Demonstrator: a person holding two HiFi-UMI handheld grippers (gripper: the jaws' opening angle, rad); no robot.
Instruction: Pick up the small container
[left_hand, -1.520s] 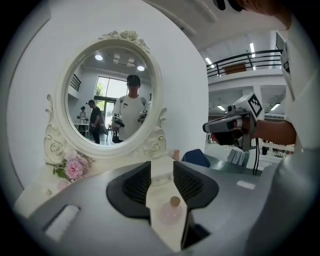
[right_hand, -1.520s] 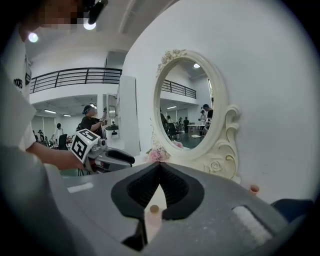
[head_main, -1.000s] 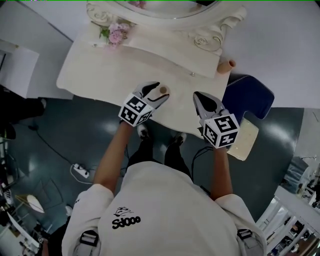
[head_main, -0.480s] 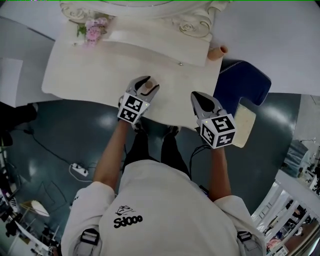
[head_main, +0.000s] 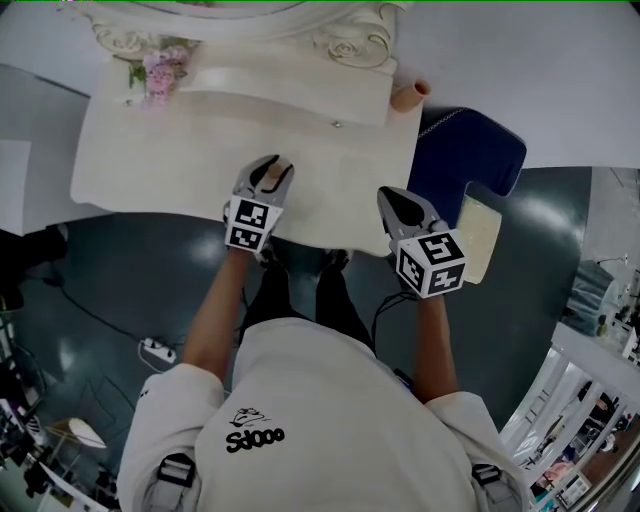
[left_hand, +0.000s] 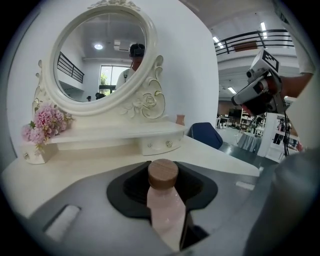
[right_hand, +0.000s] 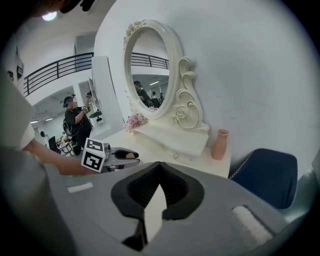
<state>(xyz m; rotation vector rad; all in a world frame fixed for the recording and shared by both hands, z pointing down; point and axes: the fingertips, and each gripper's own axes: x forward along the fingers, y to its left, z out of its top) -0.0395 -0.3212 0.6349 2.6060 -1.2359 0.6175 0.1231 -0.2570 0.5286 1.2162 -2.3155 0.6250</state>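
Observation:
The small container (left_hand: 164, 200) is a pale pink bottle with a round wooden cap. It stands upright near the front edge of the cream dressing table (head_main: 150, 150). My left gripper (head_main: 269, 165) has its jaws around the container (head_main: 273, 173) and is closing them; the pads sit against its sides. My right gripper (head_main: 398, 200) hovers over the table's front right corner, well to the right of the bottle, with its jaws together and nothing between them. In the right gripper view the left gripper (right_hand: 126, 156) shows at left with the cap between its fingers.
An oval mirror (left_hand: 100, 50) with a raised shelf and small drawer stands at the table's back. Pink flowers (head_main: 155, 70) sit at the back left and a peach vase (head_main: 408, 95) at the back right. A blue chair (head_main: 465, 150) and a cream cushion (head_main: 482, 235) are right of the table.
The left gripper's jaws have narrowed from wide open to close around the bottle. Both grippers and the table have shifted in the head view as the head moved.

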